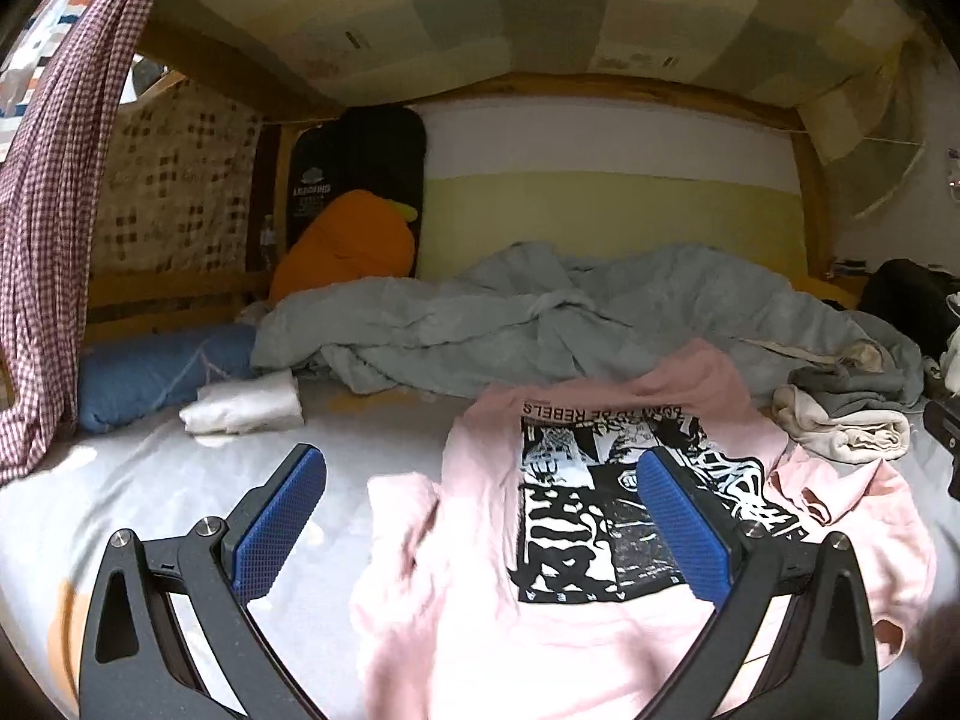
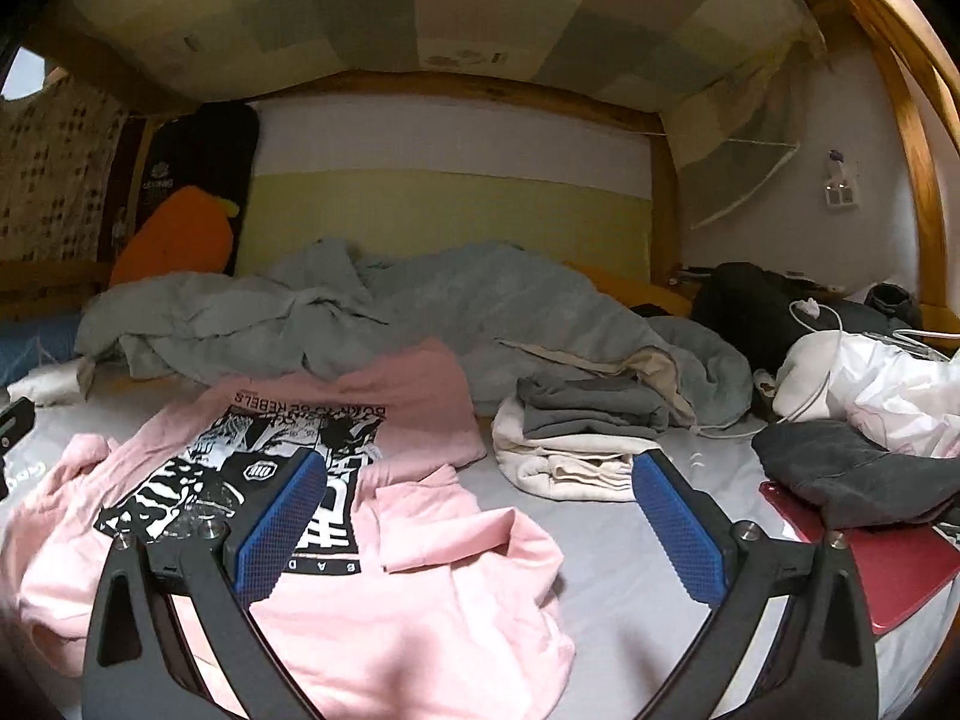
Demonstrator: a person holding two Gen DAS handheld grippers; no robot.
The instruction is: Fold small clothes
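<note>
A pink T-shirt point(image 1: 456, 612) with a black-and-white print lies spread and rumpled on the pale bed sheet point(image 1: 180, 480), print side up; it also shows in the right wrist view point(image 2: 384, 612). My left gripper point(image 1: 480, 510) is open and empty, hovering over the shirt's left side. My right gripper point(image 2: 480, 510) is open and empty, above the shirt's right sleeve and the sheet point(image 2: 612, 552). A stack of folded grey and cream clothes point(image 2: 576, 438) lies just beyond the right gripper, also in the left wrist view point(image 1: 846, 420).
A crumpled grey-green duvet point(image 2: 420, 306) lies across the back of the bed. A red flat object point(image 2: 888, 570) with a dark grey garment point(image 2: 852, 468) sits at right, near white bags and cables point(image 2: 870, 378). A white folded cloth point(image 1: 246, 405), blue bolster point(image 1: 156, 372) and checked curtain point(image 1: 54, 240) are at left.
</note>
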